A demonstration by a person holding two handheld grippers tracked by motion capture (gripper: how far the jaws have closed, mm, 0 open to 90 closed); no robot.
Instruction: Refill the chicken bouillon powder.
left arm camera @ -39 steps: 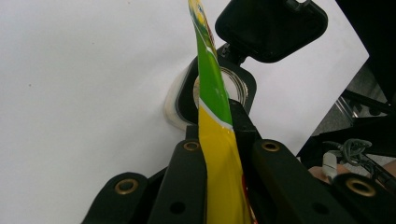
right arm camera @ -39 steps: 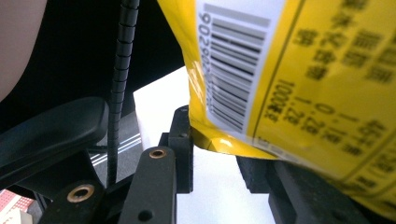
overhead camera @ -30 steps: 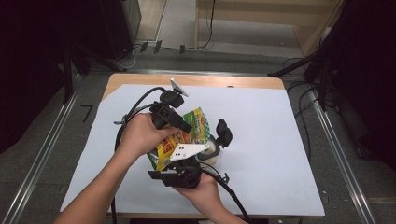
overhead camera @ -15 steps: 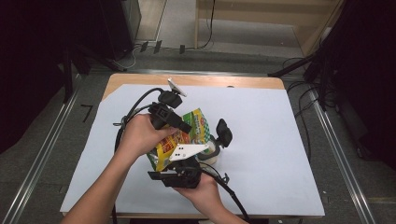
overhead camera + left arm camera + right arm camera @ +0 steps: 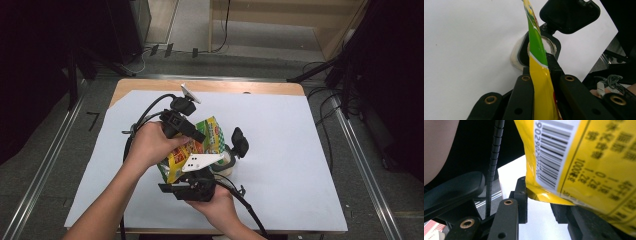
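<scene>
two hand-held grippers meet over the counter (image 5: 300,150). the left hand-held gripper (image 5: 543,82) is clamped on the thin edge of a yellow-green pouch (image 5: 537,62), which rises straight up between its jaws. beyond its jaws sits a white jar (image 5: 517,56) with a black flip lid (image 5: 569,15). the right hand-held gripper (image 5: 544,202) has its jaws apart just below the pouch's barcoded corner.

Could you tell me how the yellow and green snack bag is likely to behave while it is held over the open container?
The snack bag is probably floppy: the left gripper pinches it to a thin flat sheet. Its glossy film looks slippery, so it might slide. The container with its flip lid up looks small, so a nudge could tip it.
</scene>
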